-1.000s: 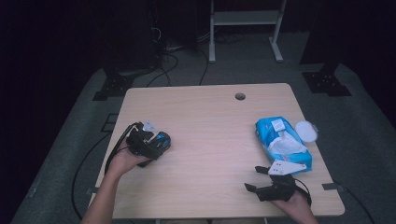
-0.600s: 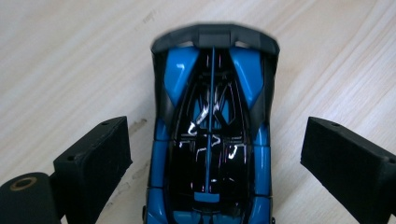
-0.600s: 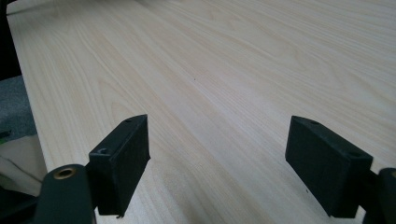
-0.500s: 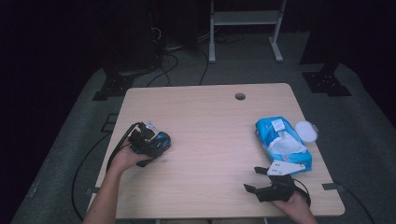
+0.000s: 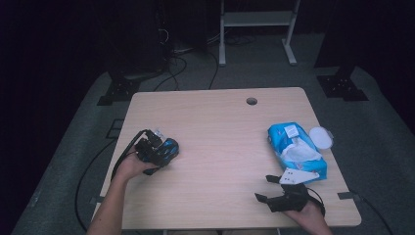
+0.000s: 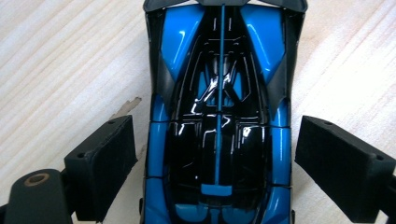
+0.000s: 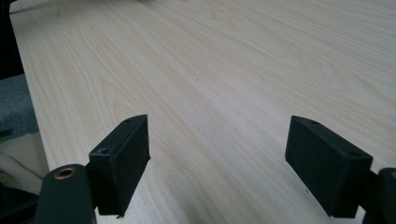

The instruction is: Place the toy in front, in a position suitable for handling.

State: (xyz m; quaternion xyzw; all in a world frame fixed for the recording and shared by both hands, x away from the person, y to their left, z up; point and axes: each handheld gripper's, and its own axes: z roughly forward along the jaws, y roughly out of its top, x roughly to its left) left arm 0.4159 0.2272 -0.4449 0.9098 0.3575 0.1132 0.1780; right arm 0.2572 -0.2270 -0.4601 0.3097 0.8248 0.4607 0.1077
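Left gripper view: blue-and-black toy car (image 6: 218, 116) sits lengthwise between the pads (image 6: 105, 163), both standing off its flanks with bare table showing in the gaps, so nothing is clamped. Jaws have just been closing a little and the car is between them, ungripped. High view: left gripper (image 5: 155, 149) is over the car (image 5: 169, 147) on the left side of the table (image 5: 215, 122), about mid-depth, well apart from everything else. Right gripper (image 5: 271, 188) rests near the front right edge, jaws spread wide on nothing, just near of the blue wipes pack (image 5: 296, 152); a white lid (image 5: 320, 137) lies against the pack's right side. My read on handling: the car is a light, rigid plastic shell with a glossy, likely slippery finish; wheels mean it can roll away if nudged nose-on. Best hold is across the flat blue side panels at mid-body, where the pads are lined up now, not on the tapered nose or the thin dark trim strips, which look like the breakable bits. Moderate squeeze should do; lift straight up to avoid yaw in the grip.
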